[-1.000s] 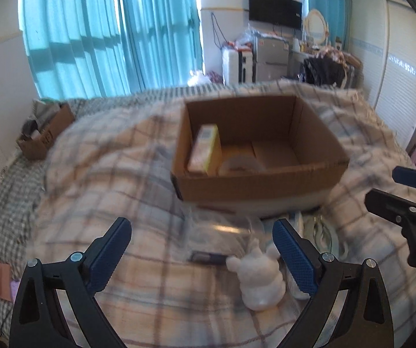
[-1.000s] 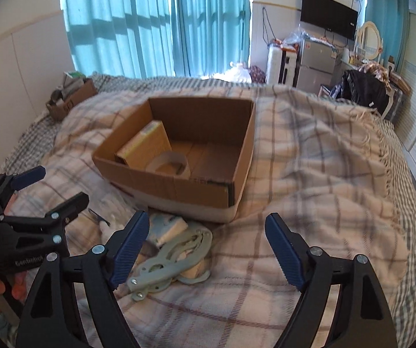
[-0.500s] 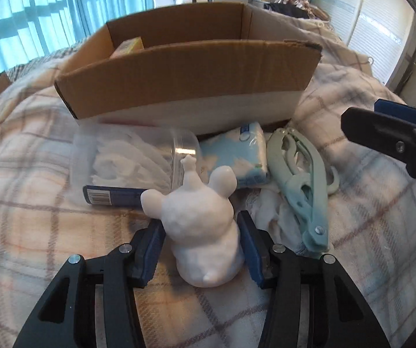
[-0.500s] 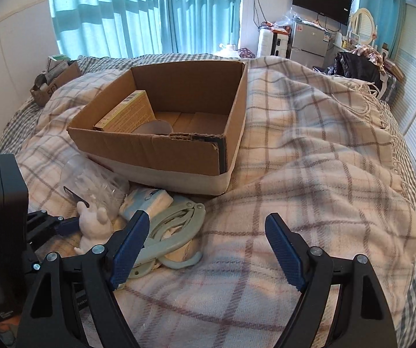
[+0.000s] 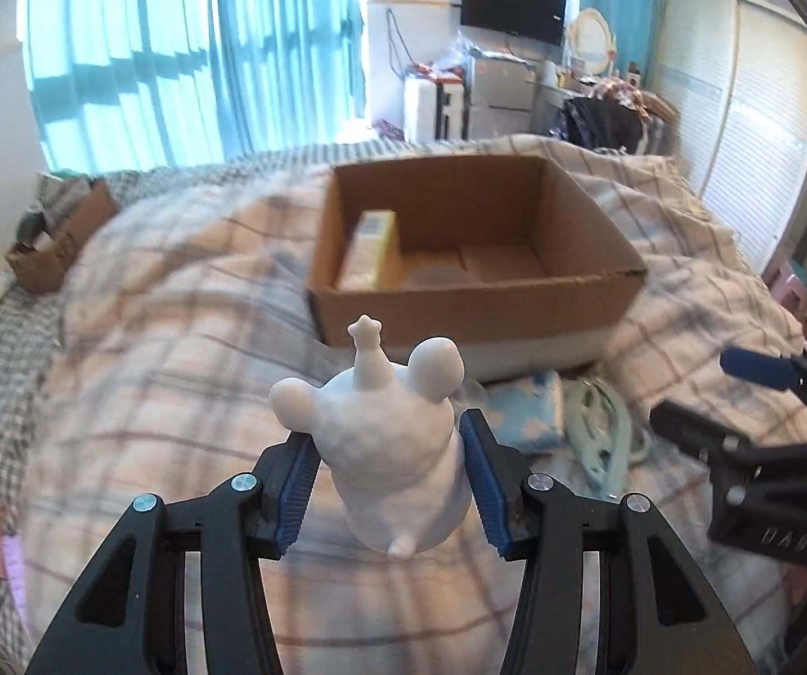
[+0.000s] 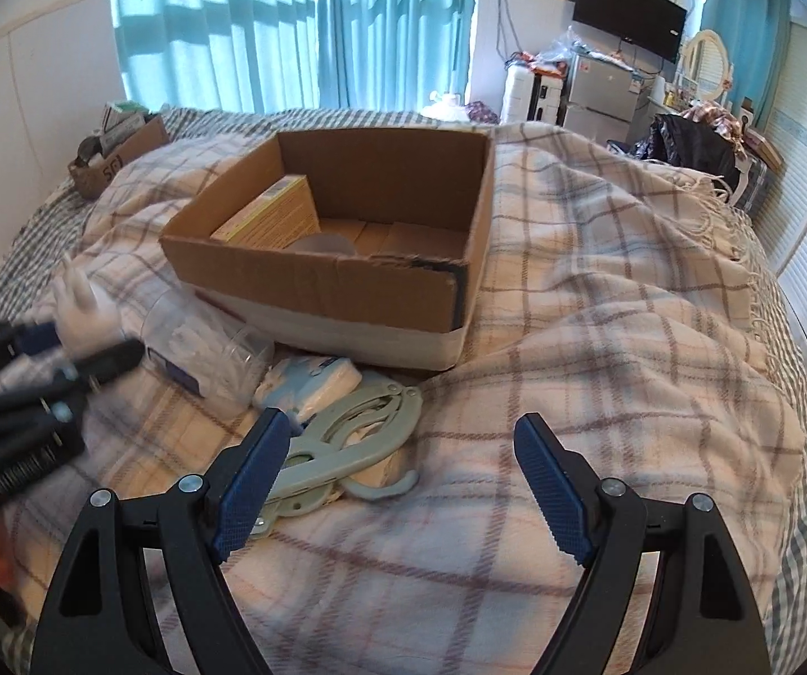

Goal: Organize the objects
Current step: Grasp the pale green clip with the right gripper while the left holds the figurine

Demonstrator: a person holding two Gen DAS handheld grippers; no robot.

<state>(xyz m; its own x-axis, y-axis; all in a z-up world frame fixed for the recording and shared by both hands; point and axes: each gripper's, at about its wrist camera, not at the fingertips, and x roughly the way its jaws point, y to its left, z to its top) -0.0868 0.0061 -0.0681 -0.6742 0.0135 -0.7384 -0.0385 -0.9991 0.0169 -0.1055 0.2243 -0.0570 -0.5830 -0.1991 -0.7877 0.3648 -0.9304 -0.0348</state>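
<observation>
Left gripper [image 5: 385, 478] was clamped on the white plaster animal figurine [image 5: 389, 444], which we saw lifted above the plaid blanket [image 5: 150, 394], short of the open brown cardboard box [image 5: 476, 304]. Right gripper [image 6: 402, 484] we noted with jaws apart and empty over the pale green plastic folding hanger [image 6: 347, 444].

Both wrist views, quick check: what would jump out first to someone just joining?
First, the white animal figurine clamped upright in the left gripper, lifted off the plaid blanket. Beyond it sits the open cardboard box, with a yellow carton leaning inside. The right gripper hangs with its jaws wide and nothing between them, over a pale green folding hanger beside the box.
</observation>
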